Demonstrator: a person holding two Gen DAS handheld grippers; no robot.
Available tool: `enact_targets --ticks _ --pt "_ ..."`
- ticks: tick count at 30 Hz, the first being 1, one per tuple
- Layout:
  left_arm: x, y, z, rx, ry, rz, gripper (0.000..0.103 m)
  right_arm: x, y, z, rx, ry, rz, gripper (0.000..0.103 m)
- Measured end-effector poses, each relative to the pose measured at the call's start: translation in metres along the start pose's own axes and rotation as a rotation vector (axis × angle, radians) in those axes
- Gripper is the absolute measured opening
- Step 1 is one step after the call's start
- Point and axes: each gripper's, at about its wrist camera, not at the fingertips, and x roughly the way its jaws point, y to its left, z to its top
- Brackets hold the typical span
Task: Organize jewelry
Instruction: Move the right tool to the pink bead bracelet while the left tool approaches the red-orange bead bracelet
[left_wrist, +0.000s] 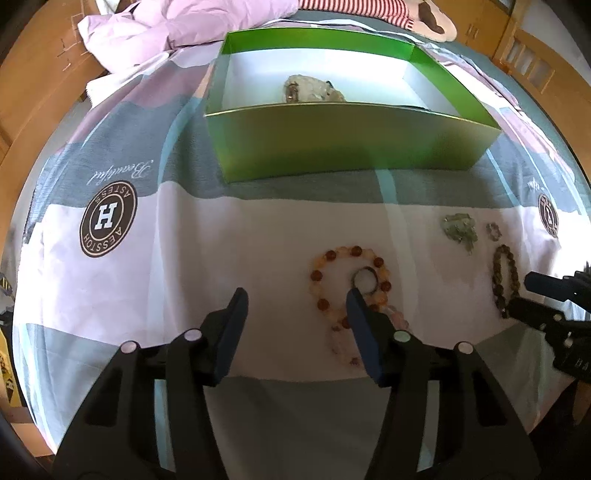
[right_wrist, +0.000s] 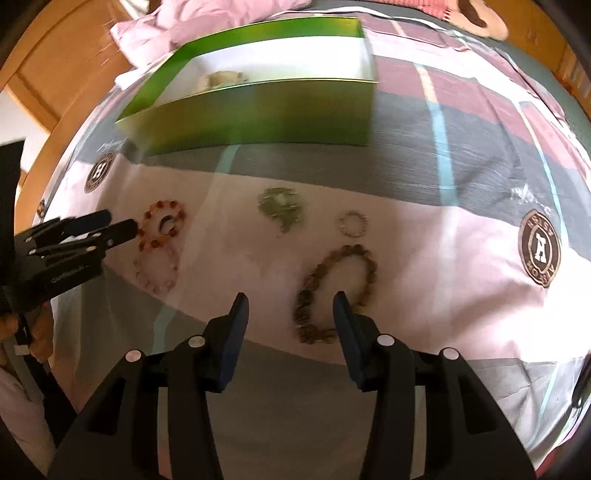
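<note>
On the bedsheet lies an orange bead bracelet (left_wrist: 334, 254) with a small dark ring (left_wrist: 360, 274) inside its loop and a pink bead bracelet (left_wrist: 345, 350) beside it. My left gripper (left_wrist: 295, 295) hangs low over them, open; its right finger covers part of the orange loop, and the loop's left beads lie between the fingers. A brown bead bracelet (right_wrist: 354, 251) lies under my right gripper (right_wrist: 290, 301), which is open, with the bracelet's left side between its fingers. The left gripper (right_wrist: 122, 220) also shows at the orange bracelet (right_wrist: 181, 218).
A green box (left_wrist: 351, 140) with a white inside stands farther back and holds a pale piece of jewelry (left_wrist: 314, 88). A green bead cluster (right_wrist: 280, 210) and a small silver bracelet (right_wrist: 352, 223) lie between the box and the grippers. A pink duvet (left_wrist: 166, 26) is bunched behind.
</note>
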Motion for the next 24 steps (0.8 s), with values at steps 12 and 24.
enact_targets --ticks 12,24 --pt "0.003 0.026 0.007 -0.090 -0.003 0.010 0.056 0.053 0.090 0.024 -0.138 0.058 0.001 0.025" --pt "0.015 0.001 0.005 -0.004 0.021 0.003 0.056 0.026 0.043 -0.010 -0.074 0.075 0.010 0.009"
